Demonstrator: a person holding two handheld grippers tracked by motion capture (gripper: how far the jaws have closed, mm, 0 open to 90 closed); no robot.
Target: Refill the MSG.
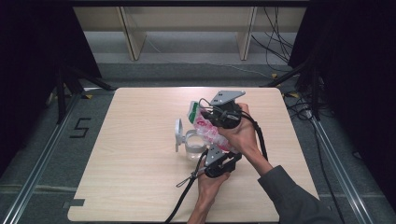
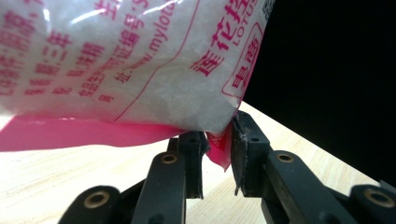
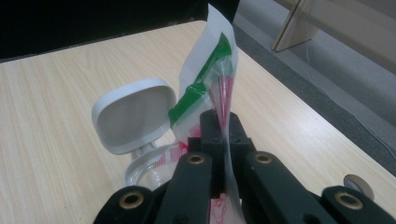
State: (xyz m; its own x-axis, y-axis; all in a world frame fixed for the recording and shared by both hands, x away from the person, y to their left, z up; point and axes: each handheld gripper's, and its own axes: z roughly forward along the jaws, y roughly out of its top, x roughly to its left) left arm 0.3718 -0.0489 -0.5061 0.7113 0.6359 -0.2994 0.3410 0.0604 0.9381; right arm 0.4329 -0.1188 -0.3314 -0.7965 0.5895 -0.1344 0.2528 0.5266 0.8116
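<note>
Fingers of the right gripper pinch the bag flat near its green-striped top, and the left gripper clamps the pink bottom seam. So the bag hangs tilted between both hands above the bench, its mouth just over the open jar with its flipped-up lid. Filled with white grains, it looks soft, saggy and slick; the film probably slips if gripped mid-body. Seams and corners seem the safest holds, and the load likely shifts as it tips.
</note>
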